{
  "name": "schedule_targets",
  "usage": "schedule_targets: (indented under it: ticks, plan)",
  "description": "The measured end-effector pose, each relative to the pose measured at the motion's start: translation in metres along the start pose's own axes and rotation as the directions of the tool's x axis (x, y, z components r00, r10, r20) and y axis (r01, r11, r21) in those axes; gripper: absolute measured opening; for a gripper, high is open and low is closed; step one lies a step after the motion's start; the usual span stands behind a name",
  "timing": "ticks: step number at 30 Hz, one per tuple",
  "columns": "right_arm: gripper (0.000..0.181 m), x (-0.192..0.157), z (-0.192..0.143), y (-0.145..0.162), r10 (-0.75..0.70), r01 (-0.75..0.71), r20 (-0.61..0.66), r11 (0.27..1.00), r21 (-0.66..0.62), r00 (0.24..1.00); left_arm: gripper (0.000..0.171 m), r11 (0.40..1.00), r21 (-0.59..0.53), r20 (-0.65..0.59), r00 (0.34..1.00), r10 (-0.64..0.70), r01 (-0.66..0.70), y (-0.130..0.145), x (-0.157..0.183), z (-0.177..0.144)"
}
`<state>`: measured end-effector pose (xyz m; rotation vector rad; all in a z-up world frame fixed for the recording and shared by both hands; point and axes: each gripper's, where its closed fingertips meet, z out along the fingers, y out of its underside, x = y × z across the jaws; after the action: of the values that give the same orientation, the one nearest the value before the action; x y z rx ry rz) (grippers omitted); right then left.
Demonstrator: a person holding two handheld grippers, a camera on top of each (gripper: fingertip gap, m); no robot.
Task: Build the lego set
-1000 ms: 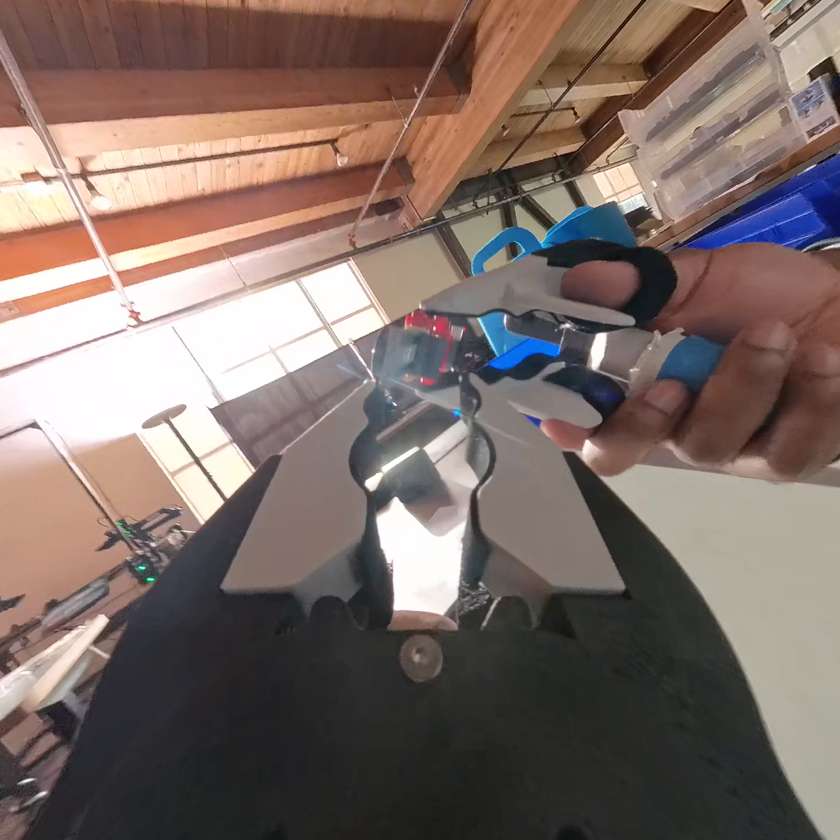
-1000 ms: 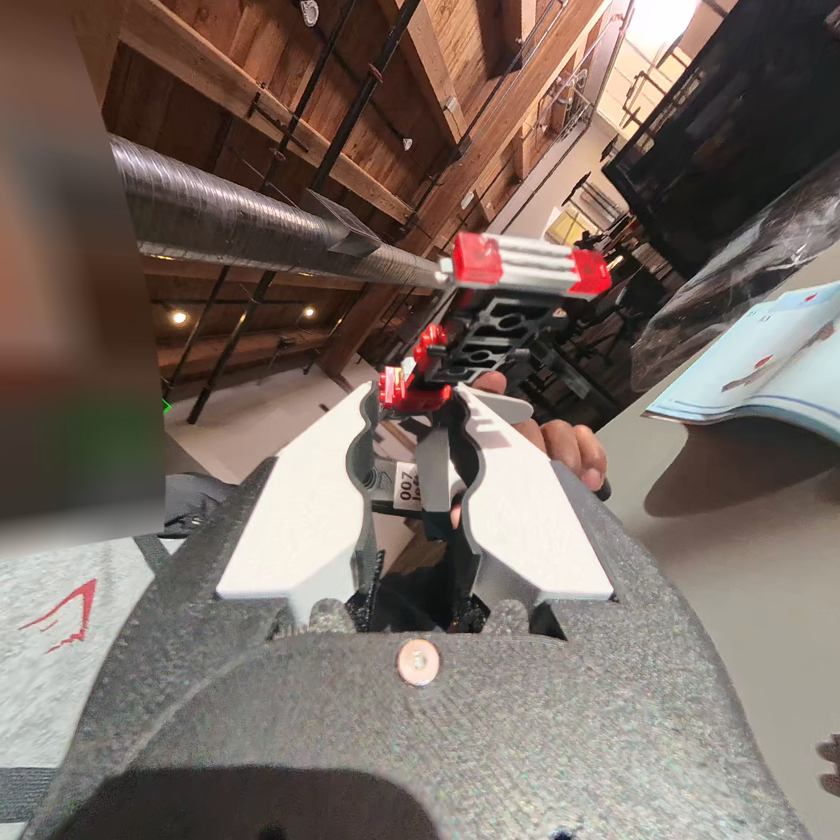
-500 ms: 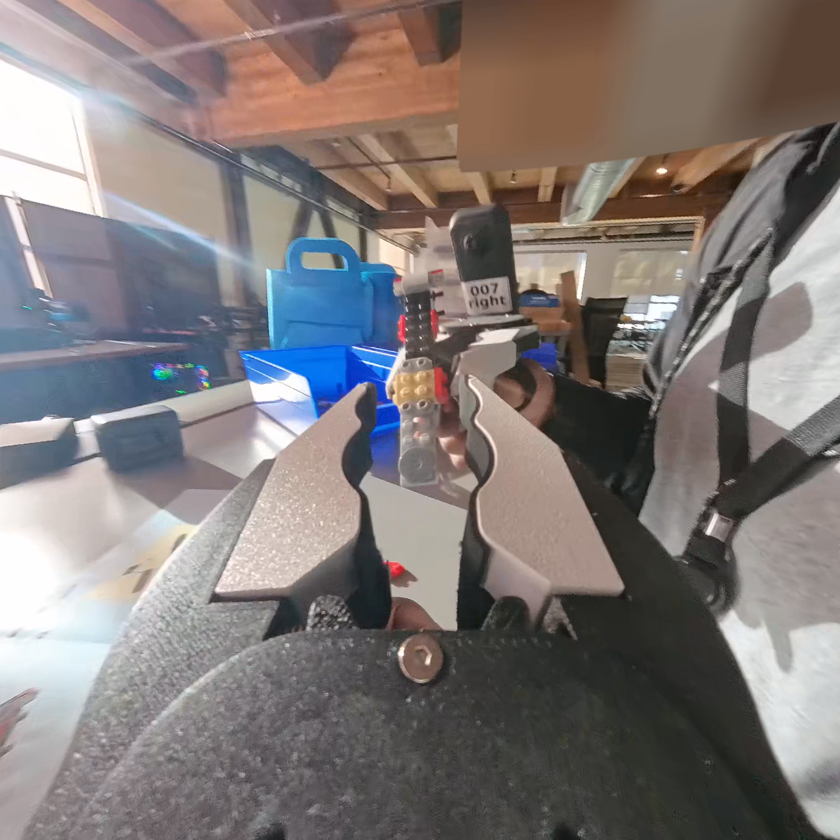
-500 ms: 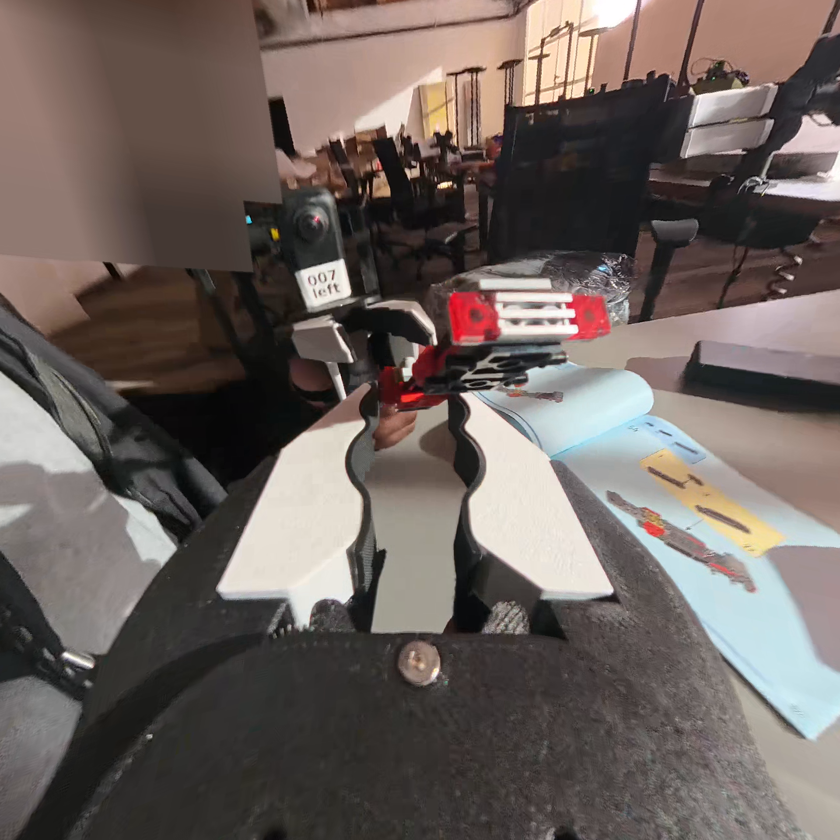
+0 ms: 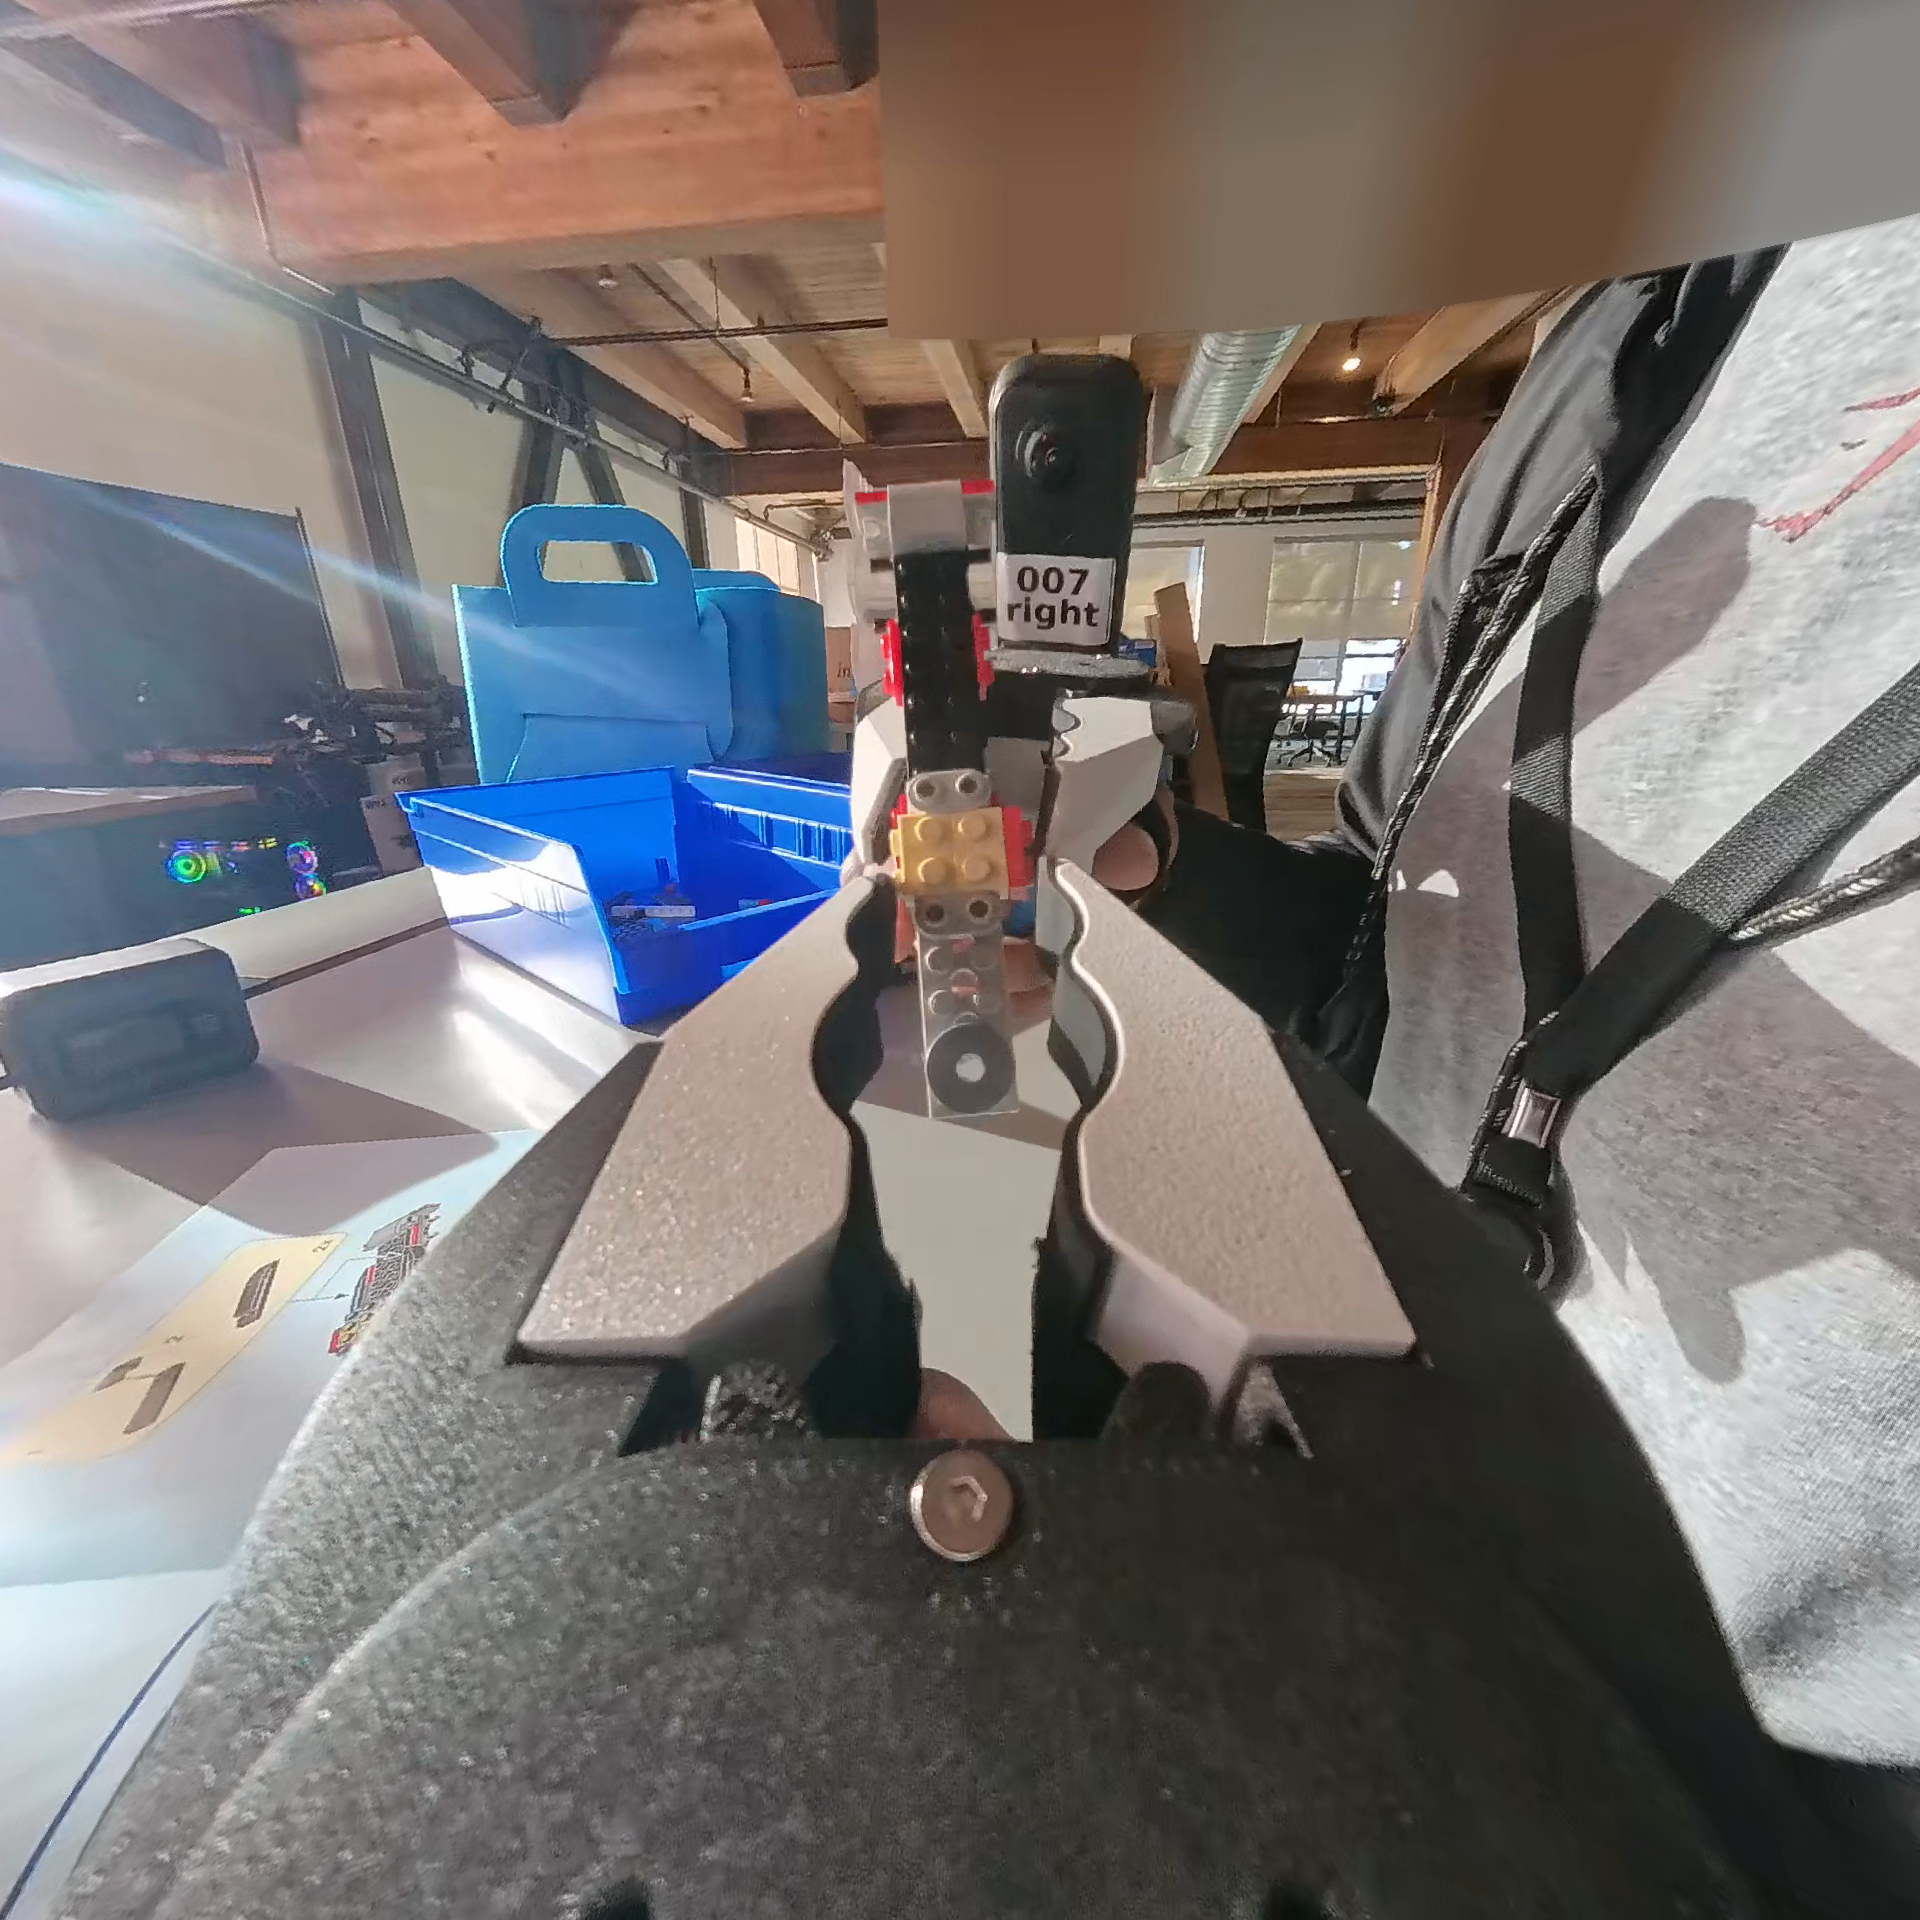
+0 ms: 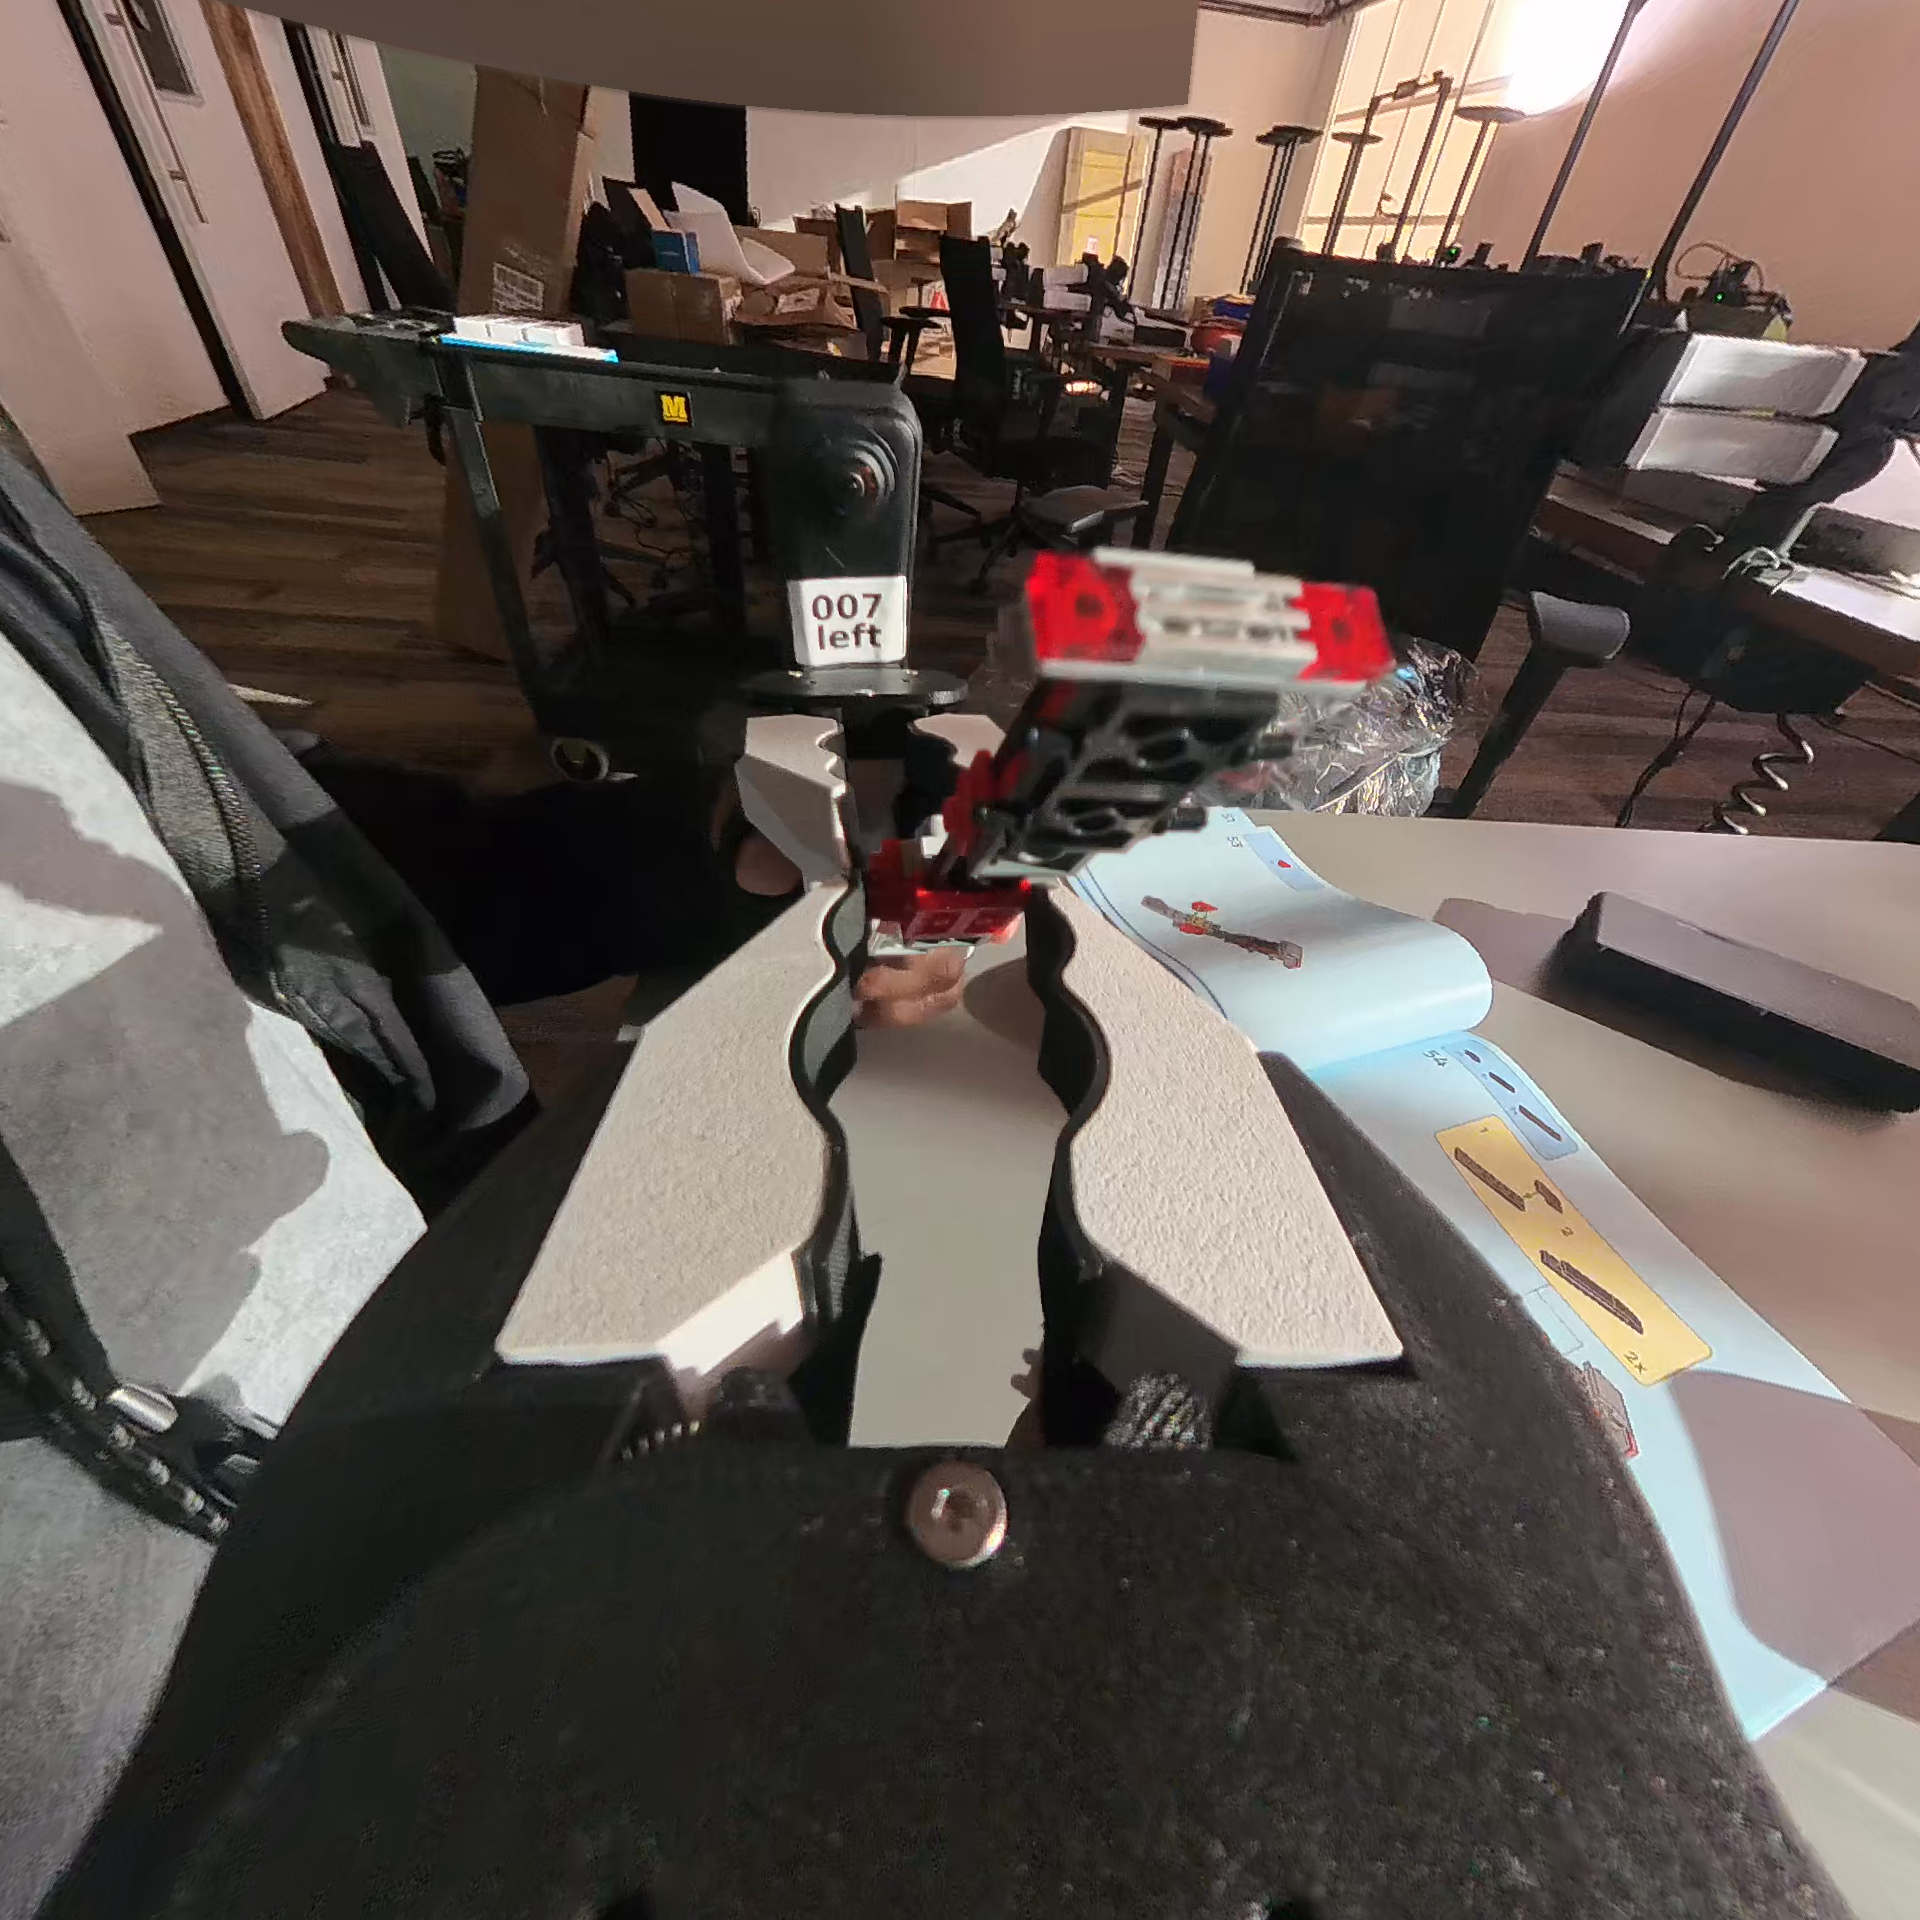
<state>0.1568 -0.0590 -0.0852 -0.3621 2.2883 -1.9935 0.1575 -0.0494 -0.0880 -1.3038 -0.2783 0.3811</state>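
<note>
On the grey table [image 5: 395, 1049], a blue bin [image 5: 623, 883] with a blue bag [image 5: 613, 665] behind it stands left of the grippers, and an open instruction booklet [image 6: 1351, 997] and a flat black device [image 6: 1745, 997] lie right. Between the facing grippers, above the table, hangs the lego model [image 5: 951, 831], a long black strip with red and grey ends and a yellow brick. The right gripper [image 6: 940, 914] pinches its red end, while the left gripper [image 5: 961, 904] has its jaws narrowly parted around the grey end; contact I cannot tell.

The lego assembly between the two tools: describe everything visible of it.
The lego assembly is a long, narrow plastic build: a black studded spine, a yellow block with red pieces beside it, grey plates with round holes at one end, and a grey grille flanked by translucent red pieces at the other. It is held in the air above the table, with its red lower end gripped by the right tool. The left tool flanks its grey end.
</note>
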Motion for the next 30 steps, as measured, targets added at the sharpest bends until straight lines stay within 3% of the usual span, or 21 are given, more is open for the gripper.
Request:
schedule_targets:
  ticks: [11,21,30]
  plan:
    - [0.031,-0.0026,-0.0039,-0.003,0.075,-0.082,0.08,0.993,0.089,0.994,0.027,1.0,0.028,0.0,1.0,-0.01,0.01,-0.0022,0.0015,0.0016]
    - [0.031,-0.0064,-0.0047,-0.0011,-0.133,0.132,0.013,0.989,0.072,0.991,0.034,1.0,0.019,-0.01,1.0,0.008,-0.007,-0.0002,0.006,0.0041]
    - [0.03,-0.0094,-0.0062,0.0018,-0.167,0.165,0.027,0.984,0.065,0.986,0.028,0.997,-0.012,-0.009,0.997,0.076,-0.076,0.0033,0.0081,0.0044]
